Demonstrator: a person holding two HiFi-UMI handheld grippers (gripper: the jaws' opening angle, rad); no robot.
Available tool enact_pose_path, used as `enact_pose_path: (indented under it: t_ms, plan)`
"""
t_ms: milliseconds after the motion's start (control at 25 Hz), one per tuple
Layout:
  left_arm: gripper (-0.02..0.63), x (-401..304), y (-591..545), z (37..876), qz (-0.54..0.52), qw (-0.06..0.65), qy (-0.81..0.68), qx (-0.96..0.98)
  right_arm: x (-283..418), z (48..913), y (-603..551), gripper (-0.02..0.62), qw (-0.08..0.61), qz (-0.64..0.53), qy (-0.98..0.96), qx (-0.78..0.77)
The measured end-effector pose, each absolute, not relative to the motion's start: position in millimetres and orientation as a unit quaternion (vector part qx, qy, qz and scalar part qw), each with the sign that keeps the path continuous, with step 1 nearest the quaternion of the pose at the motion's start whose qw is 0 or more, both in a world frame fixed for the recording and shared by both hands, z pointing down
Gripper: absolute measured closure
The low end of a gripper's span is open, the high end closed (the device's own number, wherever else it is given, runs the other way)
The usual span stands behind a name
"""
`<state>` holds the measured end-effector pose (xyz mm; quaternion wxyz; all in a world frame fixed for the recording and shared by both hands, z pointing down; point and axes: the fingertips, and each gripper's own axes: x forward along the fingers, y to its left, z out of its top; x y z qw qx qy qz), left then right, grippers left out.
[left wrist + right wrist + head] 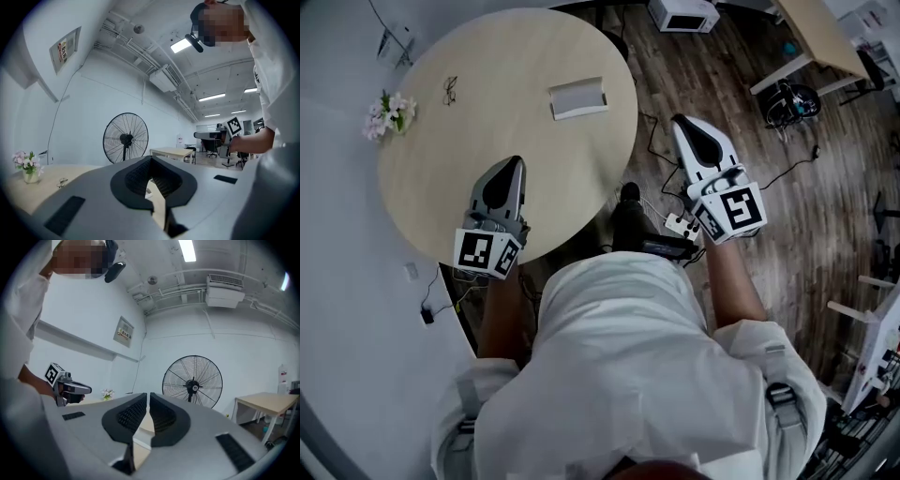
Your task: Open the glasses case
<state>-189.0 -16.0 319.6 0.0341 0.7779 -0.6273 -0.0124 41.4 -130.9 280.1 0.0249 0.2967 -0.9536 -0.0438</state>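
Both grippers are held closed and empty, apart from the glasses case [578, 97], which is laid crosswise on the table [487, 66]. Left gripper [514, 162] is below-left of the case, right gripper [680, 122] is beyond its right end, off-table.

We note left gripper [151, 160] shell: smooth matt grey plastic; pads [136, 177] black, ribbed, rubbery look. Right gripper [148, 396] same: matt grey shell, black ridged pads. Ahead of left gripper, table [487, 131]: pale wood-look top, smooth, matt. Farther ahead on it, glasses case [578, 98]: grey, smooth, faint sheen; material we cannot tell. Below right gripper, floor [769, 216]: dark wood planks, slight gloss. Behind both tools, shirt [628, 366]: white cloth, creased.
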Motion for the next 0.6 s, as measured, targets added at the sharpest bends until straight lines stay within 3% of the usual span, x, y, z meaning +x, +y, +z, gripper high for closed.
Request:
enact_pose_path:
  t_ms: [600]
  plan:
    - [0.594, -128.3, 44.7, 320.3, -0.023, 0.056, -0.643, 0.763, 95.2, 327.3, -69.1, 0.566, 0.03, 0.043, -0.963, 0.263]
